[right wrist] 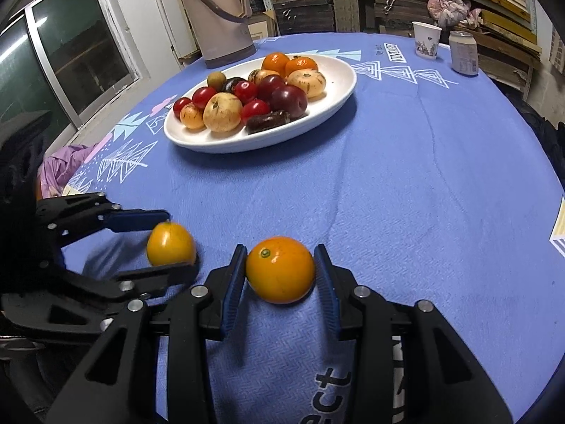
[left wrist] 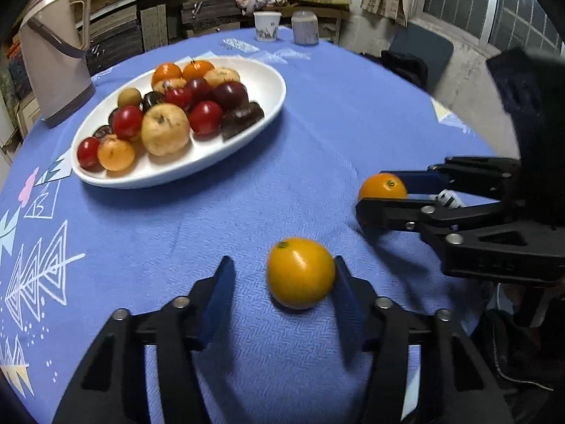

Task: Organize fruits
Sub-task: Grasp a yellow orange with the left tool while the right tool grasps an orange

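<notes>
A white oval plate (left wrist: 272, 106) (right wrist: 339, 84) holds several fruits: oranges, red tomatoes, dark plums, pale apples. Two loose oranges lie on the blue tablecloth. My left gripper (left wrist: 284, 279) is open around one orange (left wrist: 300, 272); the orange touches the right finger, with a gap on the left. The same gripper (right wrist: 166, 240) and orange (right wrist: 171, 243) show at the left of the right wrist view. My right gripper (right wrist: 280, 272) is open around the other orange (right wrist: 280, 269), with small gaps on both sides. It also shows in the left wrist view (left wrist: 383, 190) with its orange (left wrist: 383, 186).
A beige thermos jug (left wrist: 53, 60) (right wrist: 220, 10) stands behind the plate. A paper cup (left wrist: 267, 25) (right wrist: 426, 39) and a can (left wrist: 305, 27) (right wrist: 463, 53) stand at the table's far edge. Shelves of stacked boards fill the back wall.
</notes>
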{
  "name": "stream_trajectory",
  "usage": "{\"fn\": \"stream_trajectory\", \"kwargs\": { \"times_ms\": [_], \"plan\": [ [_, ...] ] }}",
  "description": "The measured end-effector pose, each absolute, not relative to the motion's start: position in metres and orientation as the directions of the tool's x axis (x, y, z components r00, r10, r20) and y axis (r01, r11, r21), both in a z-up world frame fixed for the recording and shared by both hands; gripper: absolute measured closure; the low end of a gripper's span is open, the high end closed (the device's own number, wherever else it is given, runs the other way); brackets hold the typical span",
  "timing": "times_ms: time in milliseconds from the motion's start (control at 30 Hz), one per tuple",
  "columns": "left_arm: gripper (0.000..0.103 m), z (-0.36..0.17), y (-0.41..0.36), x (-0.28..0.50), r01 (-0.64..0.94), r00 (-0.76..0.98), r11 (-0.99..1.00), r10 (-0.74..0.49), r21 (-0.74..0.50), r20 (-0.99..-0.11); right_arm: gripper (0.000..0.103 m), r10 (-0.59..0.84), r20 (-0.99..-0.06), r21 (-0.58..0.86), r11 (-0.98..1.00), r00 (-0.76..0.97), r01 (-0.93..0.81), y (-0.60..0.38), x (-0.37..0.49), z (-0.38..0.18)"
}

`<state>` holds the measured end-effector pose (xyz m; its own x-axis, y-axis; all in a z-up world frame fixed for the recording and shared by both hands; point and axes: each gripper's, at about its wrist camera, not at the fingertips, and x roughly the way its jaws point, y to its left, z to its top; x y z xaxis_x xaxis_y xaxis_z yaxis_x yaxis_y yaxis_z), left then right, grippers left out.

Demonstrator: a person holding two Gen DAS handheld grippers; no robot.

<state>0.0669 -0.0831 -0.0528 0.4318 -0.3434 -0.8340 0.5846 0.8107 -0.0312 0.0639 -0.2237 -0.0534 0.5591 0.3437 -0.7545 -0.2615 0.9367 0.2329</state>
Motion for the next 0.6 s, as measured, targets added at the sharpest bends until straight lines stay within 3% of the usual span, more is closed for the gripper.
{"fn": "stream_trajectory", "kwargs": {
  "times_ms": [200, 267, 600],
  "plan": [
    [0.055, -0.055, -0.086, 0.067, 0.588, 0.46, 0.809, -0.341, -0.007, -0.82, 0.064, 0.334, -0.763, 0.213, 0.938, 0.553, -0.273, -0.218, 0.061, -0.055],
    [0.066, -0.053, -0.084, 0.068, 0.59, 0.451, 0.807, -0.362, -0.032, -0.816, 0.064, 0.33, -0.765, 0.204, 0.939, 0.554, -0.278, -0.216, 0.06, -0.055],
    [0.066, -0.05, -0.068, 0.069, 0.555, 0.464, 0.83, -0.361, -0.052, -0.809, 0.065, 0.342, -0.764, 0.212, 0.934, 0.548, -0.287, -0.213, 0.058, -0.055]
  ]
}}
